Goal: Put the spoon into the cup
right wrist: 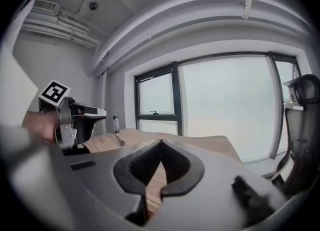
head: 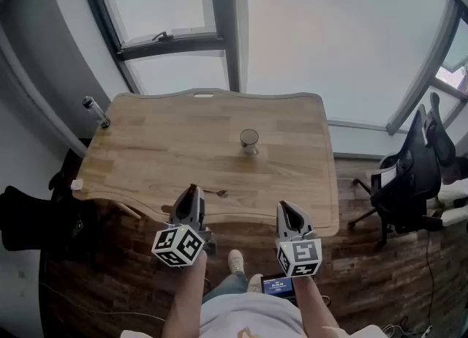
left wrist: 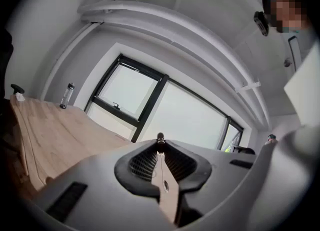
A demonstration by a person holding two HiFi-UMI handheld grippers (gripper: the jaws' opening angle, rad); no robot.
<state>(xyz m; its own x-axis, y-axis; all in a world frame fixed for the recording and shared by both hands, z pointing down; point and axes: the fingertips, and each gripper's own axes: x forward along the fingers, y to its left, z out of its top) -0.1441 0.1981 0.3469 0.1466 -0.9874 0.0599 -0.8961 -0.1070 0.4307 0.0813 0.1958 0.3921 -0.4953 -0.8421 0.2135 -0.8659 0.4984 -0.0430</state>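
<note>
Glass of a wide window (head: 344,36) fills the top of the head view. Below it a pale wooden table (head: 146,154) spans the middle, with a dark office chair (head: 418,161) at the right edge. At the bottom centre the left gripper (head: 193,187) and the right gripper (head: 284,205) reach over the table's near edge, side by side and well apart. In its own view each has its jaw tips drawn together, closed on nothing. The slit of the left one shows a thin bright line that I cannot identify. A clear bottle (head: 96,112) stands at the table's upper left corner. A small grey cup (head: 249,141) stands upright just right of the table's middle. The spoon (head: 216,192) is small, thin and made of grey metal. It lies flat on the wood close to the near edge, between the two grippers. Its bowl is to the right and its handle points left, ending just beside the left gripper's tip. It is well apart from the cup.
</note>
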